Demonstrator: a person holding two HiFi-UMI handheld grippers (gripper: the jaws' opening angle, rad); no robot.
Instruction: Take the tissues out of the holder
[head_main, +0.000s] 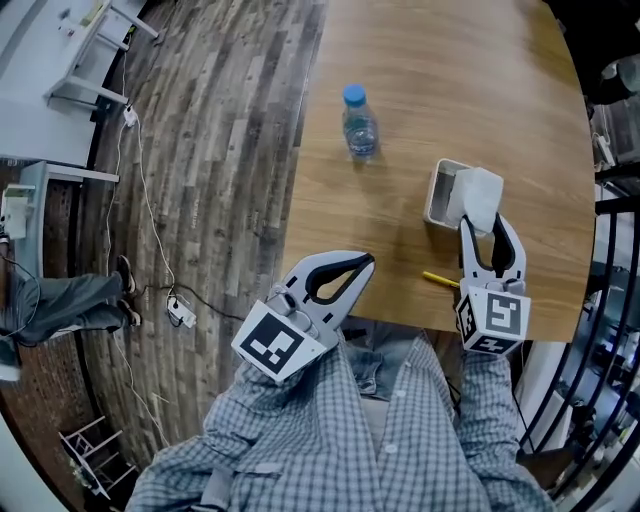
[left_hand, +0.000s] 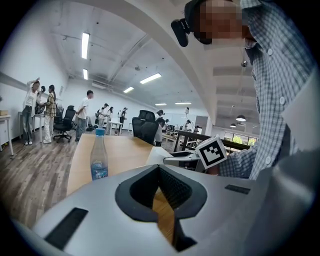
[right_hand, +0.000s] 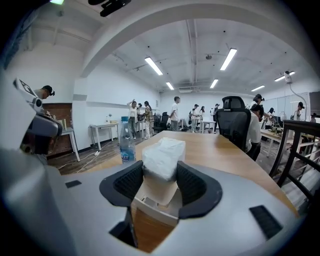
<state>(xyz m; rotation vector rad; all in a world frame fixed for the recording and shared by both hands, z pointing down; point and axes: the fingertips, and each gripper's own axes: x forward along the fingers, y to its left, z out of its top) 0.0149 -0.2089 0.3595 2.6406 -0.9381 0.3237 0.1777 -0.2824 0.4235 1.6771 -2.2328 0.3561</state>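
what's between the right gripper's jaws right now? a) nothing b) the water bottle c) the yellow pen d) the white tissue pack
d: in the right gripper view the right gripper has its pads pressed on both sides of the white tissue pack, with the holder below it.

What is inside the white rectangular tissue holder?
The white tissue pack, clamped in the right claw, has its lower end at the holder's opening. It covers the bottom, so anything underneath cannot be seen.
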